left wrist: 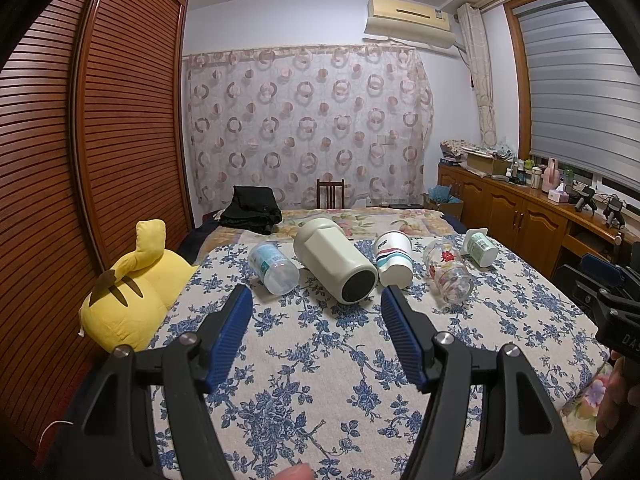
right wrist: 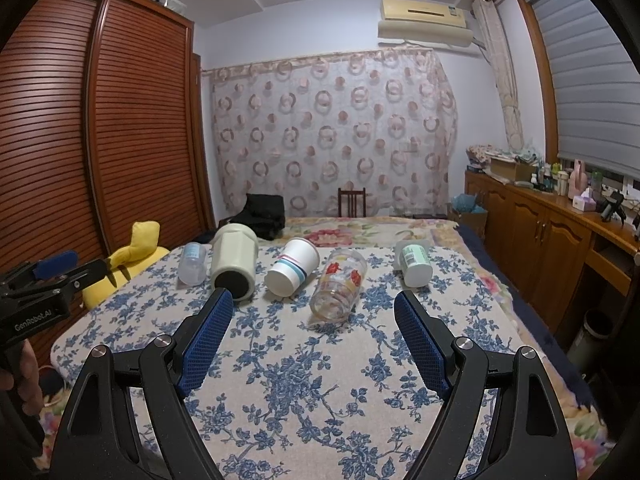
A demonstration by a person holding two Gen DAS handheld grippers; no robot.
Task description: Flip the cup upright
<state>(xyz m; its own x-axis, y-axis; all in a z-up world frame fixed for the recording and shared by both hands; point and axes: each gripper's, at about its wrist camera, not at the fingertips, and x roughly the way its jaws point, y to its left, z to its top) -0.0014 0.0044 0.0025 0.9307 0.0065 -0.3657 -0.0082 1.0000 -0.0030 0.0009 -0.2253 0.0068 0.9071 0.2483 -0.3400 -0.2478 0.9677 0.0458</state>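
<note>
Both tongs released: left gripper (left wrist: 316,300) and right gripper (right wrist: 312,308) gaping, nothing held. Five cups toppled mid-frame on the floral bedspread (right wrist: 320,380), glass cup (right wrist: 338,284) nearest. Likely to roll off soft, uneven bedding if nudged sideways.

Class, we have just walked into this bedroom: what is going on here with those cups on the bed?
A person holds a gripper in each hand above a bed with a blue floral cover. Five containers lie tipped over in a row: a clear plastic cup, a cream tumbler, a striped paper cup, a painted glass and a green-labelled pot. The left gripper and right gripper hover with jaws open, touching nothing. No cup is upright.
</note>
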